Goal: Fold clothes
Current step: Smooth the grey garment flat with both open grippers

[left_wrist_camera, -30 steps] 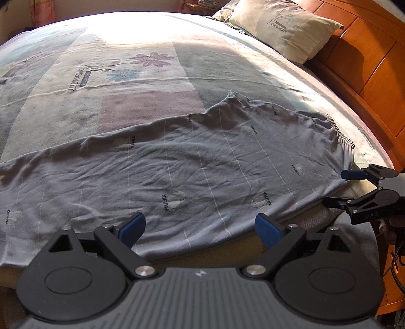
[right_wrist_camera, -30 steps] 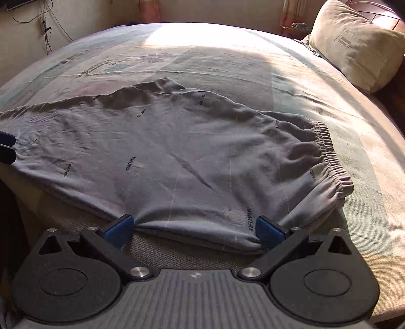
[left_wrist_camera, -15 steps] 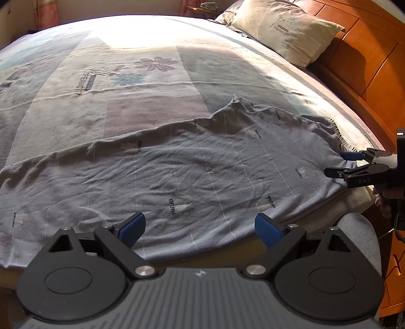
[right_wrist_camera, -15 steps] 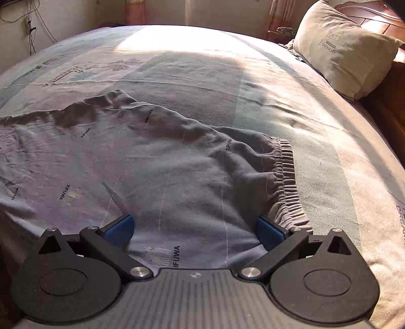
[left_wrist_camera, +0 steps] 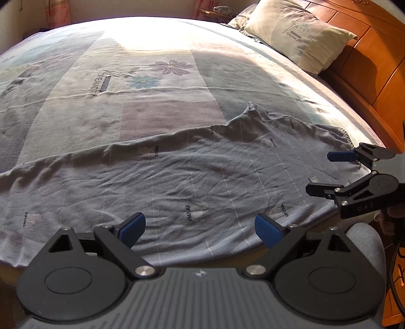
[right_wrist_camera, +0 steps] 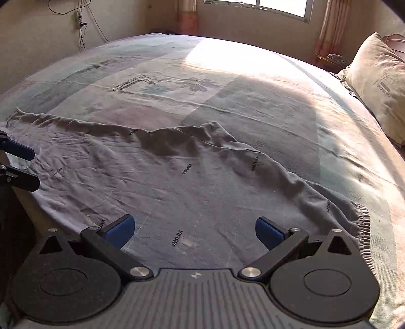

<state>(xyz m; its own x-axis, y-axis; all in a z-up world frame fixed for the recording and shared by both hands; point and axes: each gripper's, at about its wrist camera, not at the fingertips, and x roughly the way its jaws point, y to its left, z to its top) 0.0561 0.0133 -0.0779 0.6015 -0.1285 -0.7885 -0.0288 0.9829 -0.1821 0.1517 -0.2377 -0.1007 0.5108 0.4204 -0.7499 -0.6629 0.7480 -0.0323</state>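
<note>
grey trousers (left_wrist_camera: 192, 182) spread flat along near edge of bed (left_wrist_camera: 152, 83), waistband at right. left gripper (left_wrist_camera: 200, 226) and right gripper (right_wrist_camera: 195, 227) above them, jaws released, empty.

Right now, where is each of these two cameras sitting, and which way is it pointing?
Left wrist: sits on the left gripper, looks across the grey trousers toward the pillow; its own open fingers show, plus the right gripper at right.
Right wrist: sits on the right gripper near the waistband, facing the window; its open fingers show, the left gripper at left.
Shared: trousers, bedspread, pillow.
</note>
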